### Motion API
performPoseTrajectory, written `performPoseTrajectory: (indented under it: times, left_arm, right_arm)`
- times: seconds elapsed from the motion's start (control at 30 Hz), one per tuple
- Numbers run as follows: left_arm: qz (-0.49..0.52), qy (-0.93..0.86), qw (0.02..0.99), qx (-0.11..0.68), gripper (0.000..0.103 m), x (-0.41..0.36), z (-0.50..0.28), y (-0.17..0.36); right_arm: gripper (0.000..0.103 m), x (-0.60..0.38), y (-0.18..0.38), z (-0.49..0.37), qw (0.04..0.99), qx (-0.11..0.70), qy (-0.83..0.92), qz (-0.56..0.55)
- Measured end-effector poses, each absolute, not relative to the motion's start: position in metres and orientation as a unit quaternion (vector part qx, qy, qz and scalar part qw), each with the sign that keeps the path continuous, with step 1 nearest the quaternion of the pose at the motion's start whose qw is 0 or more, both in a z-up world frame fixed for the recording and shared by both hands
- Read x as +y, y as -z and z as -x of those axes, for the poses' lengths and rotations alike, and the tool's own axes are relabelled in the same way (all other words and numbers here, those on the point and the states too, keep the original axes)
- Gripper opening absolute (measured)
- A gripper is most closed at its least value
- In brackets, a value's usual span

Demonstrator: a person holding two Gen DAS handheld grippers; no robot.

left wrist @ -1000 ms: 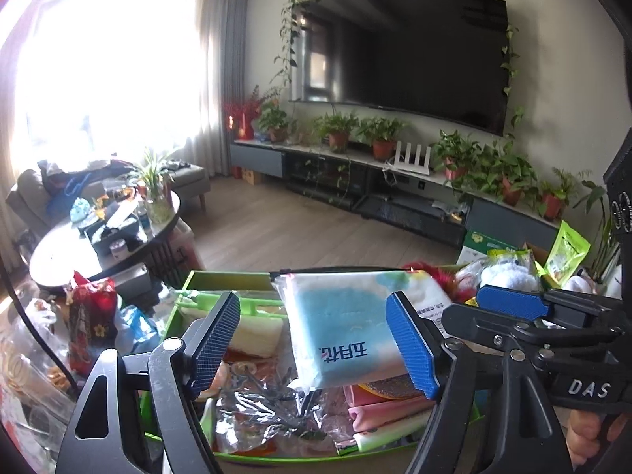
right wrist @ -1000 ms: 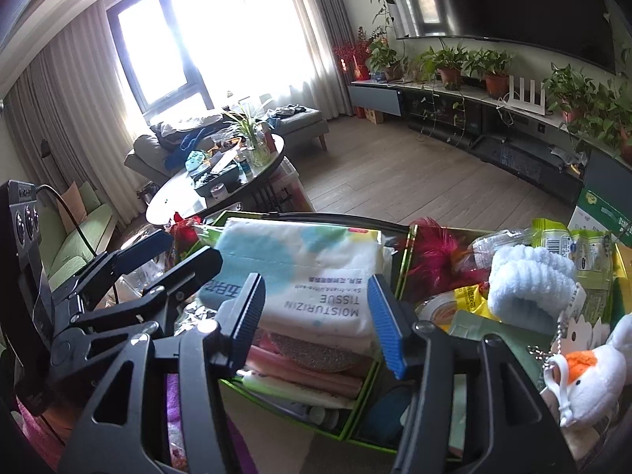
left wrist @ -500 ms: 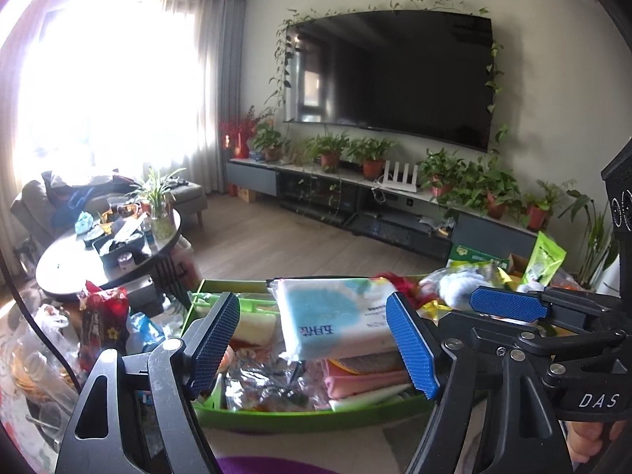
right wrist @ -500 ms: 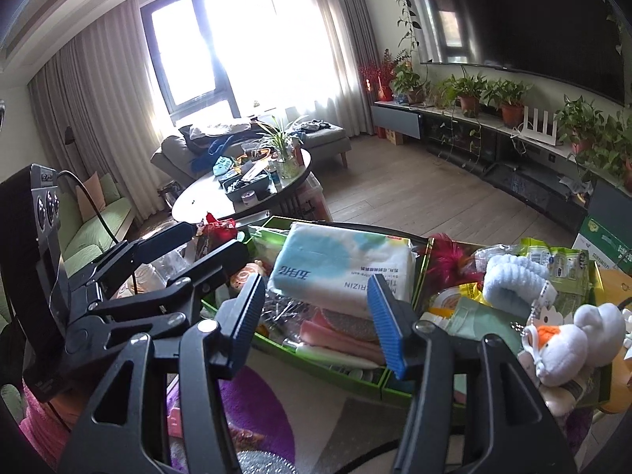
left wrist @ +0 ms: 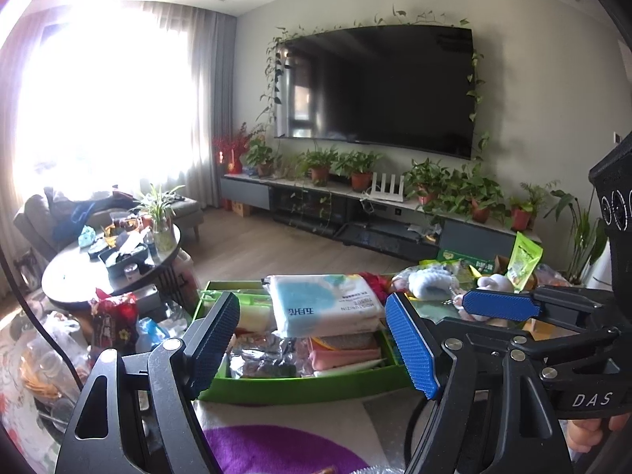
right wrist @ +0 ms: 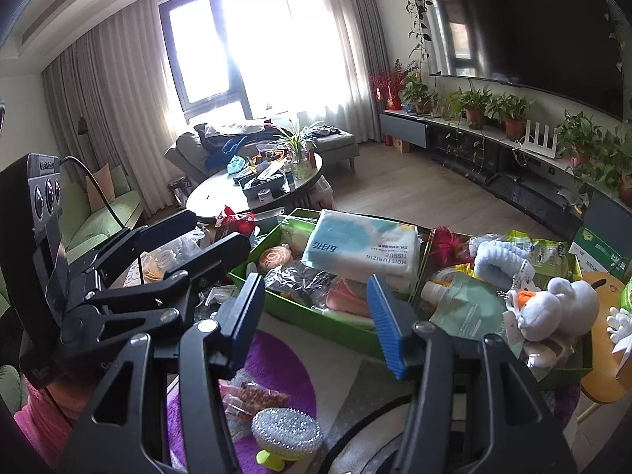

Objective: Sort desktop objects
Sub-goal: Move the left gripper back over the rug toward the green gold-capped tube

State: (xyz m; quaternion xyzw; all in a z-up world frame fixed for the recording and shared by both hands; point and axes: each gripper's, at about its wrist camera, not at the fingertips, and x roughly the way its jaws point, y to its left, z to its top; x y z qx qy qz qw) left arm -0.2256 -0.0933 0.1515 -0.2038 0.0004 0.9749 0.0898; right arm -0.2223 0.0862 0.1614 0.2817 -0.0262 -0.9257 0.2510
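A white and blue tissue pack (left wrist: 326, 304) lies on top of the other items in a green box (left wrist: 300, 389); it also shows in the right wrist view (right wrist: 363, 251). My left gripper (left wrist: 312, 349) is open and empty, a short way in front of the box. My right gripper (right wrist: 318, 326) is open and empty, in front of the same box (right wrist: 316, 316). A second green box (right wrist: 568, 367) to the right holds a white plush duck (right wrist: 553, 308), a blue fluffy item (right wrist: 499, 258) and packets. A silver scrubber (right wrist: 286, 432) and a snack packet (right wrist: 252, 395) lie on the purple mat (right wrist: 276, 371).
A round dark coffee table (right wrist: 252, 193) with clutter stands beyond the boxes. A TV (left wrist: 379, 87) and potted plants line the far wall. Bags and a red packet (left wrist: 112, 322) lie left of the box. A yellow wooden piece (right wrist: 604, 355) sits at far right.
Both grippers have pulled back and up from the green box, away from the tissue pack lying in it. The purple mat and scrubber have come into view.
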Motion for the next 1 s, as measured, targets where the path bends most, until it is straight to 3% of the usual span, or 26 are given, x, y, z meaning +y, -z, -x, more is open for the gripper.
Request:
performPoseTrajectory:
  times: [0.6, 0.77, 1.0]
  left_arm:
    - [0.197, -0.975, 0.105, -0.007, 0.078, -0.088, 0.156, -0.146]
    - [0.198, -0.974, 0.108, -0.011, 0.078, -0.082, 0.135, -0.132]
    - [0.225, -0.968, 0.114, -0.013, 0.078, -0.075, 0.117, -0.104]
  right_arm:
    - [0.056, 0.090, -0.163, 0.159, 0.268, -0.002, 0.924, -0.273]
    - [0.064, 0.097, -0.150, 0.142, 0.273, -0.001, 0.920, -0.282]
    - [0.064, 0.103, -0.118, 0.121, 0.281, -0.014, 0.907, -0.314]
